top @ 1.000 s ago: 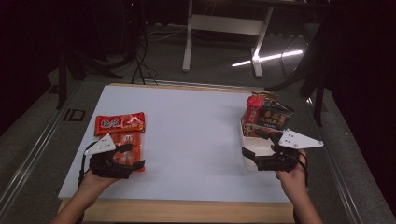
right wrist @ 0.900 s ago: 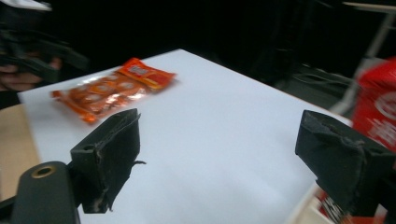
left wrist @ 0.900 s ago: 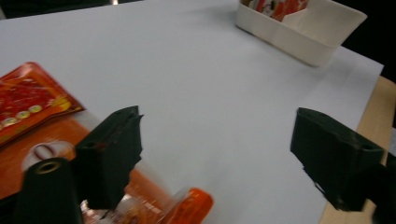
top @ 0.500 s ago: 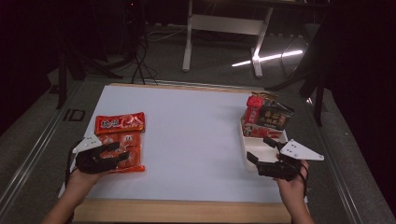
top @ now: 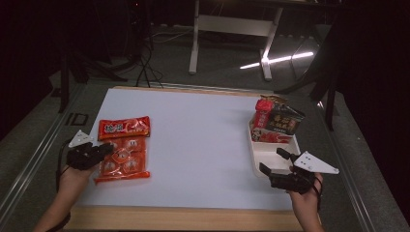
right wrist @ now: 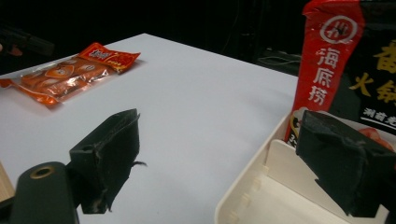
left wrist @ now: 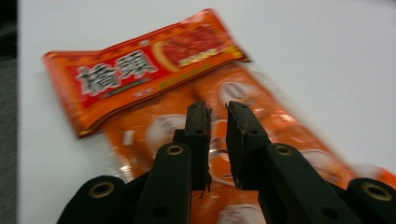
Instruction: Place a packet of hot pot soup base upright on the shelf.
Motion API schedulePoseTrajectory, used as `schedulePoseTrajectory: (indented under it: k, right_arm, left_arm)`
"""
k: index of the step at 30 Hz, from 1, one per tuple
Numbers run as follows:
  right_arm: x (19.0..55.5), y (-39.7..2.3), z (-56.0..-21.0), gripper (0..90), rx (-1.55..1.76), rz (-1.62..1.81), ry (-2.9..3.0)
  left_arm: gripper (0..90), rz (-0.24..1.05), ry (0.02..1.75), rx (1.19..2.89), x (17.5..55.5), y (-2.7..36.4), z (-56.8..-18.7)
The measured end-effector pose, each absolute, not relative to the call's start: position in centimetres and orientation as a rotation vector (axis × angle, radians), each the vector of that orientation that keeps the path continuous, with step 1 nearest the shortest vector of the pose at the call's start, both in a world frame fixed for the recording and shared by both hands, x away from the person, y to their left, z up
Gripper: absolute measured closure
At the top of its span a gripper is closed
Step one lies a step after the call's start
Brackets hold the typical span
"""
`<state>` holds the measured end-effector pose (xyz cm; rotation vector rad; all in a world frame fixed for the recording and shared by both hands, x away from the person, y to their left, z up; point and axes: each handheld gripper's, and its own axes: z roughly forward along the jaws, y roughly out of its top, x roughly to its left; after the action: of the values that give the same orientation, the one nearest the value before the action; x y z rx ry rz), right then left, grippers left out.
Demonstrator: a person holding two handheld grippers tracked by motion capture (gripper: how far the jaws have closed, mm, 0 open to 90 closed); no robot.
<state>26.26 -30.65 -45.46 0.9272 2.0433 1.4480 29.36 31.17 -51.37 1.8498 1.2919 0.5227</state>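
Observation:
An orange snack packet point(top: 123, 150) with a red label lies flat at the table's left; it shows too in the left gripper view point(left wrist: 140, 70) and far off in the right gripper view point(right wrist: 70, 74). My left gripper point(top: 109, 149) reaches over its left edge. Its jaws have just been closing and stand a narrow gap apart point(left wrist: 217, 109), above the film, with nothing visibly pinched. At the right, a white tray point(top: 270, 151) holds a red sachet point(top: 262, 113) and a black packet point(top: 285, 121). My right gripper point(top: 271, 160) is open wide astride the tray's near left rim point(right wrist: 261, 186).
The white mat point(top: 193, 135) covers a wooden table whose front edge point(top: 183, 217) runs near my forearms. Behind the table stand white desk legs point(top: 196, 43) and cables on a dark floor. Open mat lies between packet and tray.
The left gripper slid left off the packet's middle to its left edge and its jaws narrowed. The right gripper drew back toward the near edge, to the tray's near corner.

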Motion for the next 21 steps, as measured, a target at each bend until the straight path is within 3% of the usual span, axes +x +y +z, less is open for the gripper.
schedulePoseTrajectory:
  k: [4,21]
  right_arm:
    - [26.3,-30.8,-45.7,13.5,0.932,1.438,2.049]
    - [26.6,-30.6,-46.1,13.6,0.927,1.451,2.070]
  left_arm:
    - [89.5,0.544,1.343,1.851,30.1,32.0,-51.8]
    - [90.0,0.640,1.490,1.959,31.9,32.8,-54.0]
